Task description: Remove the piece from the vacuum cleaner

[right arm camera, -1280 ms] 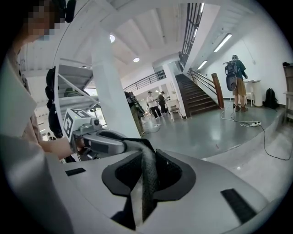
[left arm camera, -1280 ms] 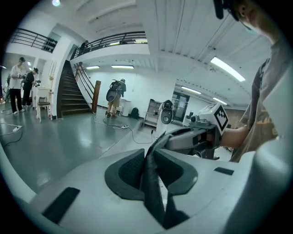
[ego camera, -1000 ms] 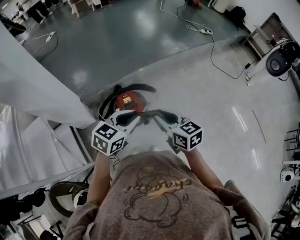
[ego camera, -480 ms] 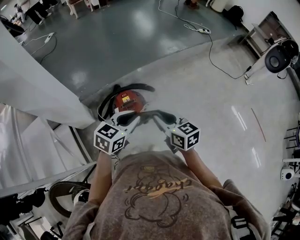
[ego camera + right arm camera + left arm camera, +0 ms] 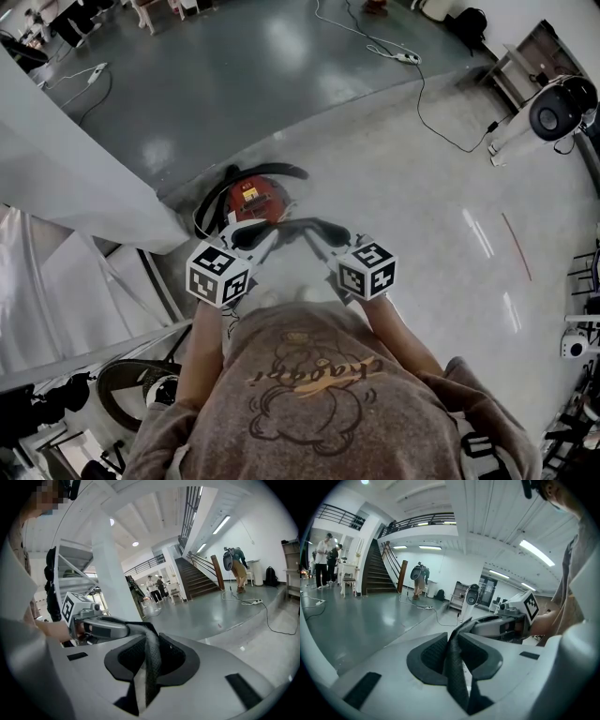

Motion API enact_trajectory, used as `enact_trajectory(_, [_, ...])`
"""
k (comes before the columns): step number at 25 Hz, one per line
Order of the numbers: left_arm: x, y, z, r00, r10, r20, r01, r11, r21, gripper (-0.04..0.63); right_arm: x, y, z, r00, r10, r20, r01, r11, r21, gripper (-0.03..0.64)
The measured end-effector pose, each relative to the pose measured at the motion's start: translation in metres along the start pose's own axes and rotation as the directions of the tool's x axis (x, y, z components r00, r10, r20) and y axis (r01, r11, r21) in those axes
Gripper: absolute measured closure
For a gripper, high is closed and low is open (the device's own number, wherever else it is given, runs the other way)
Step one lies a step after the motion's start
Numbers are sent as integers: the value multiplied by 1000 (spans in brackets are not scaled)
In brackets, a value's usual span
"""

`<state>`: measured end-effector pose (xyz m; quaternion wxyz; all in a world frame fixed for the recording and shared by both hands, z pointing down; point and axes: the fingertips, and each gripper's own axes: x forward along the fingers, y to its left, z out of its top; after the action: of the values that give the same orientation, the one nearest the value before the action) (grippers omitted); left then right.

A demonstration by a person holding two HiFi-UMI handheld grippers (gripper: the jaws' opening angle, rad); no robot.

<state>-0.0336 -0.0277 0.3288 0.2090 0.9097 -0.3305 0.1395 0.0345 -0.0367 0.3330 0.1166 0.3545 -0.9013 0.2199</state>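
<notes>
So both claws were clamped on the same thing at this point. Closest in, the left gripper (image 5: 249,237) had its jaws nearly together on one end of the piece (image 5: 286,229), a dark, floppy, mesh-looking strip. The right gripper (image 5: 324,236) was pinched on the other end the same way. Nothing else was in either one. They angled in toward each other with the strip strung between them. My guess is that was to keep it taut and up off the ground so it didn't flop around.

Just past that, the red vacuum (image 5: 253,199) sat on the floor (image 5: 403,206), right by the edge where the pale part met the darker grey part. Its black hose (image 5: 277,170) curled round it. From the head view the strip looked to be held clear of the machine, but I couldn't tell for sure whether it was fully free.
</notes>
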Motion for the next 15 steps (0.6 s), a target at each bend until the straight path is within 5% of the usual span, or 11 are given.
enact_trajectory(15, [5,-1,0,1000,17,-6,-17,1000,-18,526,-1,-5,-2,1000,7,-10,-7,1000,17,552])
